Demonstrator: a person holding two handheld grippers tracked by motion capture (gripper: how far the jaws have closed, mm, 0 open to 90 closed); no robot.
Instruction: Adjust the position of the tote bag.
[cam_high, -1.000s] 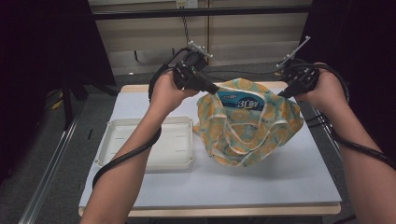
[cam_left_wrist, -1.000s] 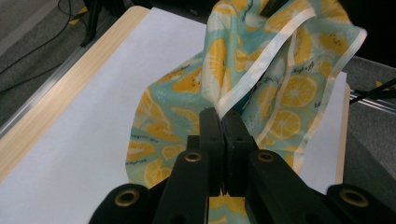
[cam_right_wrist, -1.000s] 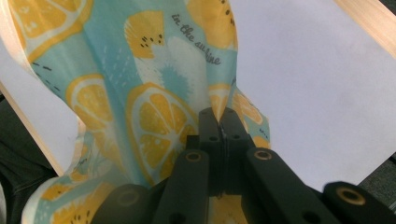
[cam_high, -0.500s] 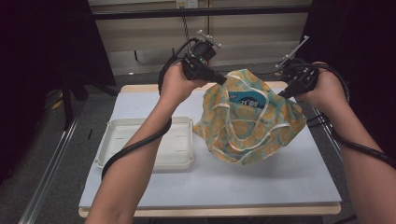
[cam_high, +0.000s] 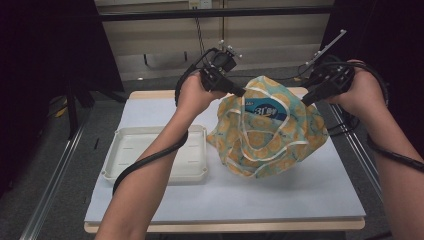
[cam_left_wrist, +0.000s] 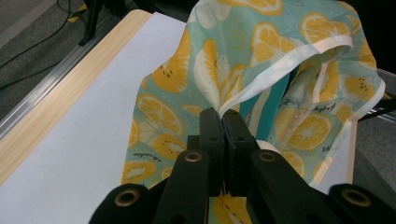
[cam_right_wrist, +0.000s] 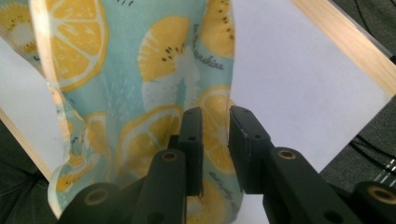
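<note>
A teal cloth bag (cam_high: 270, 145) printed with orange and kiwi slices hangs over the white table top, its bottom resting on it. A blue packet (cam_high: 265, 111) shows inside its mouth. My left gripper (cam_high: 242, 92) is shut on the bag's white-trimmed rim; in the left gripper view the jaws (cam_left_wrist: 223, 114) pinch that trim, with the bag (cam_left_wrist: 280, 60) spreading beyond. My right gripper (cam_high: 305, 100) is at the bag's right rim. Its jaws (cam_right_wrist: 215, 114) have just been opening and stand apart, with the cloth's edge (cam_right_wrist: 154, 70) loose in the gap.
A white shallow tray (cam_high: 125, 150) lies on the table's left half, beside the bag. The table top (cam_high: 300, 195) has wooden edges, and cables run off its right side. Dark floor and metal rails surround it.
My left gripper has carried the bag's rim to the right, toward the right hand. The right gripper's jaws have parted and the right hand has stayed put.
</note>
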